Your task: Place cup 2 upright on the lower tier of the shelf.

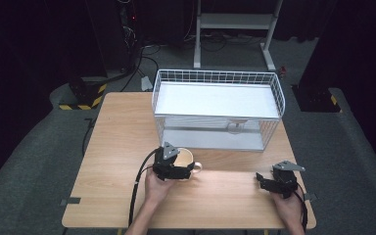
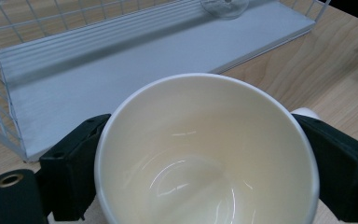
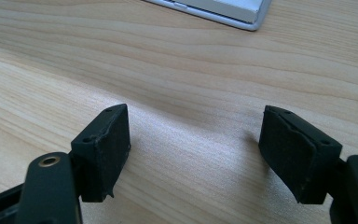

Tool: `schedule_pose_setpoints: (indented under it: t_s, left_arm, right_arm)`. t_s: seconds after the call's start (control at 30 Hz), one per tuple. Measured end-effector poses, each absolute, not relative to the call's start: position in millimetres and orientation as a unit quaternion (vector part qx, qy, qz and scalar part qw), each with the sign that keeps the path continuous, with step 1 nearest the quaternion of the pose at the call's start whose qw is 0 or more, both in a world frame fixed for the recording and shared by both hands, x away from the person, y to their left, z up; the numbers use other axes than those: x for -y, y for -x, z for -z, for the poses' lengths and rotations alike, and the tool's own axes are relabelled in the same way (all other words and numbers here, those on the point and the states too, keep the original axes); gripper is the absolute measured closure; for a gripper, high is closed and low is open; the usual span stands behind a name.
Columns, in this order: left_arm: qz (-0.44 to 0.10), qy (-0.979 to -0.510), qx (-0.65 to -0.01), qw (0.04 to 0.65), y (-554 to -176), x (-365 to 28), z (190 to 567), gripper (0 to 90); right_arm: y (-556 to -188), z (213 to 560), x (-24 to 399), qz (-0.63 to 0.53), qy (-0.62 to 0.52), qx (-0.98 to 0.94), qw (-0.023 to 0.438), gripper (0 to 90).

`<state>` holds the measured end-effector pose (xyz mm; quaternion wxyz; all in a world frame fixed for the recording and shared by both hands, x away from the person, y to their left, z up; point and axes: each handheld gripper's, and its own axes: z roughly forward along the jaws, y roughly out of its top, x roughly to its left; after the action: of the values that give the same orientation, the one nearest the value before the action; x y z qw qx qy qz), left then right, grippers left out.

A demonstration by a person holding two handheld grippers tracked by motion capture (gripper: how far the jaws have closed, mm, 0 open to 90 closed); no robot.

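A cream mug [image 1: 186, 159] is pinched by the left claw [image 1: 176, 169] near the tabletop's [image 1: 117, 142] front edge, before the wire rack [image 1: 215, 98]. The right claw [image 1: 267, 182] is held spread and empty near the front right corner.

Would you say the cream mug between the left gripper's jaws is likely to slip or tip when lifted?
The cream mug looks glazed and glossy, so it may be slippery. The left gripper spans its round body with both pads, probably steady. It seems rigid ceramic, likely breakable if dropped on the table.

We count one cream mug [image 1: 185, 159] before one white wire rack [image 1: 216, 100], where one glass [image 1: 236, 126] sits.
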<state>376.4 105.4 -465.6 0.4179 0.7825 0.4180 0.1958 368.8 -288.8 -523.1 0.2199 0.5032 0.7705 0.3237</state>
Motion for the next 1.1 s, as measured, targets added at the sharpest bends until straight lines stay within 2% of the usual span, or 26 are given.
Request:
schedule_pose_setpoints:
  t_s: [0.77, 1.1]
  left_arm:
    - [-0.194, -0.78, -0.417, 0.425, -404.2, -90.3, 445.0, 10.2]
    - [-0.212, -0.775, -0.423, 0.418, -421.0, -83.3, 440.8, 10.2]
  right_arm:
    - [-368.8, 523.1, 288.8, -0.324, -0.503, -0.77, 0.22, 24.8]
    - [-368.8, 523.1, 288.8, -0.324, -0.503, -0.77, 0.22, 24.8]
